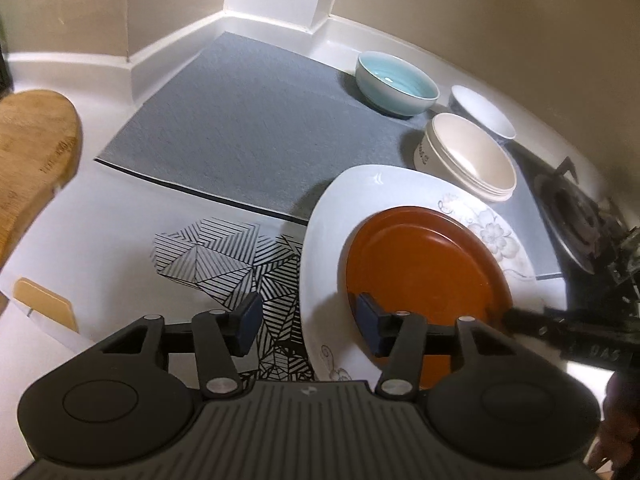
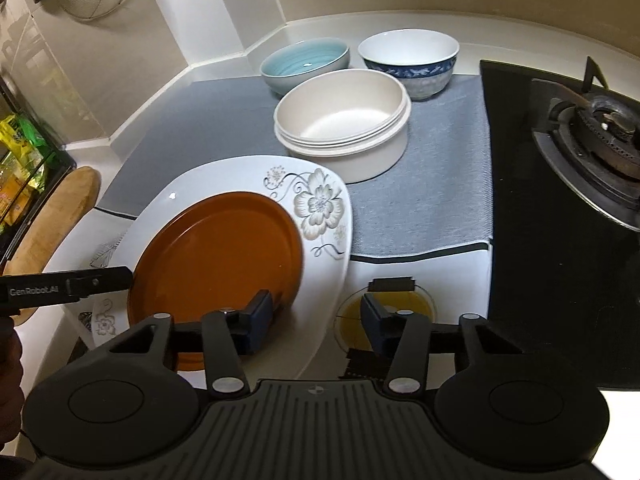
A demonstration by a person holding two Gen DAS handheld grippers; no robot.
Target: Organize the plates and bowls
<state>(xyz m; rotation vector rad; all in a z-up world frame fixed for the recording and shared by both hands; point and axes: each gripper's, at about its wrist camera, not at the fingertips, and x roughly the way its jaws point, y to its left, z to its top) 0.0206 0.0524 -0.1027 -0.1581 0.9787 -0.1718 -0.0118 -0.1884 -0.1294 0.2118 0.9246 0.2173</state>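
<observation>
Left claw (image 1: pixel 308 326) open, astride white plate (image 1: pixel 320 248) rim | right claw (image 2: pixel 316 320) open, same plate's edge | orange plate (image 2: pixel 216 248) on top

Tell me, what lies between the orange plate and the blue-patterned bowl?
The cream bowl stands between the orange plate and the blue-patterned bowl, on the grey mat. The right wrist view shows it best.

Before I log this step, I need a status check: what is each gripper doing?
Left gripper: open, straddling the white plate's edge, holding nothing.
Right gripper: open, holding nothing.
</observation>
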